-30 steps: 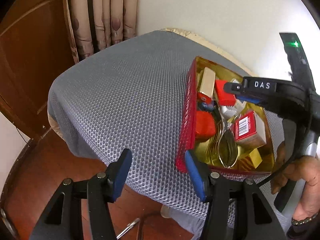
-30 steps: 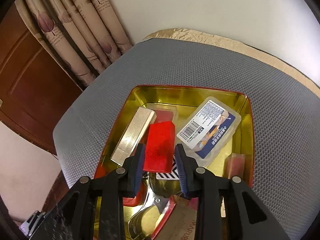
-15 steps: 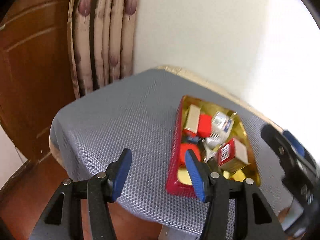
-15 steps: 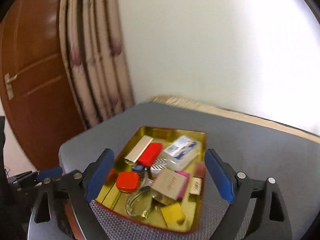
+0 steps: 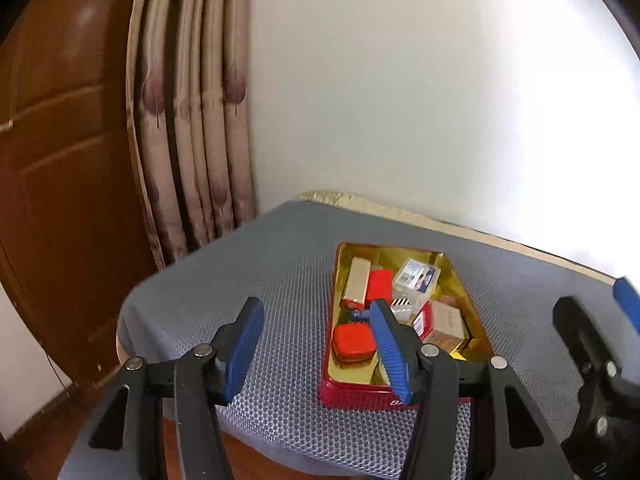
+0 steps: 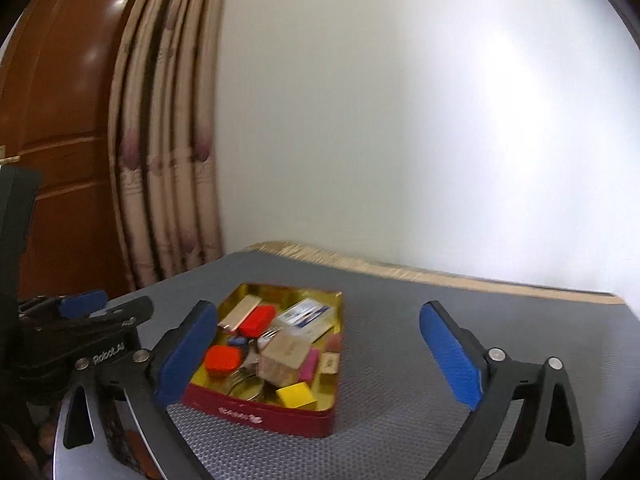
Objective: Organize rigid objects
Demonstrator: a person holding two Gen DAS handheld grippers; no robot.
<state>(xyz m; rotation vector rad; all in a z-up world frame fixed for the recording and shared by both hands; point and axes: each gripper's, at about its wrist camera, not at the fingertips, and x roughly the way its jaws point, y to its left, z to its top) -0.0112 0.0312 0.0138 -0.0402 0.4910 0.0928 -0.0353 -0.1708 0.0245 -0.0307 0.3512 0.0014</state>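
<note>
A red tin (image 5: pixel 360 394) with a gold inside sits on the grey mesh mat. It holds a gold bar (image 5: pixel 356 284), a red box (image 5: pixel 378 286), a clear plastic case (image 5: pixel 416 278), a rounded red box (image 5: pixel 352 342) and a cardboard box (image 5: pixel 440 322). My left gripper (image 5: pixel 316 344) hovers open before the tin's near left corner, holding nothing. My right gripper (image 6: pixel 318 354) is back from the tin (image 6: pixel 260 416); its jaws are opening wide with nothing gripped. A yellow block (image 6: pixel 296 394) lies at the tin's front. Each gripper shows in the other's view: the right gripper (image 5: pixel 596 308), the left gripper (image 6: pixel 104 306).
The grey mat (image 5: pixel 240 280) covers a small table whose near edge drops to a wooden floor. A patterned curtain (image 5: pixel 192 120) and a brown wooden door (image 5: pixel 60 160) stand at the left. A white wall (image 6: pixel 400 120) rises behind the table.
Both grippers have drawn back and up from the tin and tilted toward level. The right jaws, nearly shut around the red box a second ago, have spread wide; the box lies in the tin.
</note>
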